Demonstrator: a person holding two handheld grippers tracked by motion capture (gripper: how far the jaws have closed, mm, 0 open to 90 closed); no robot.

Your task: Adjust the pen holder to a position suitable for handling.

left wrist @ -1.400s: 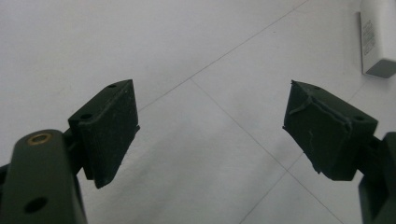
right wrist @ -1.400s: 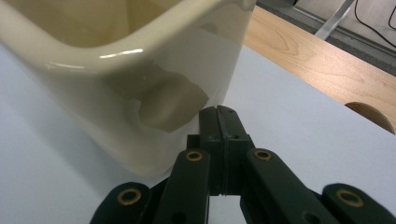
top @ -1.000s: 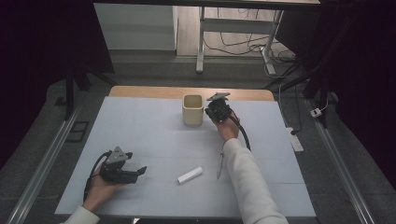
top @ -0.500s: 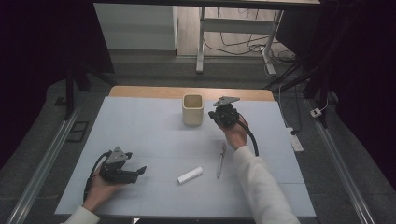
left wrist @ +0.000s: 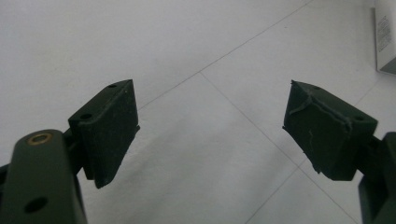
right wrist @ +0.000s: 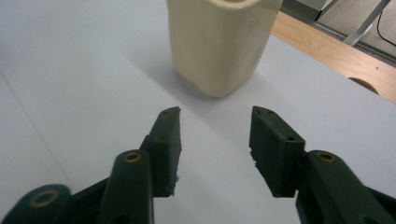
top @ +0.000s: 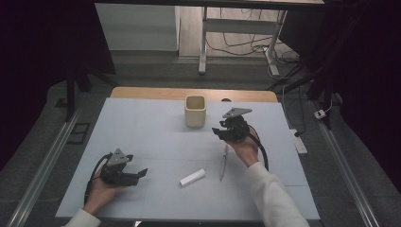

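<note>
Our right gripper, fingers just spreading with nothing between, faces the cream square plastic cup: probably light, stiff, tippy, so we'd pinch its rim; left gripper fingers spread too.

My fingers have matt black rubber pads, a little rough and torn at the edges. The cup looks like smooth cream plastic. The tabletop is matt pale sheet, with a wood edge.
</note>
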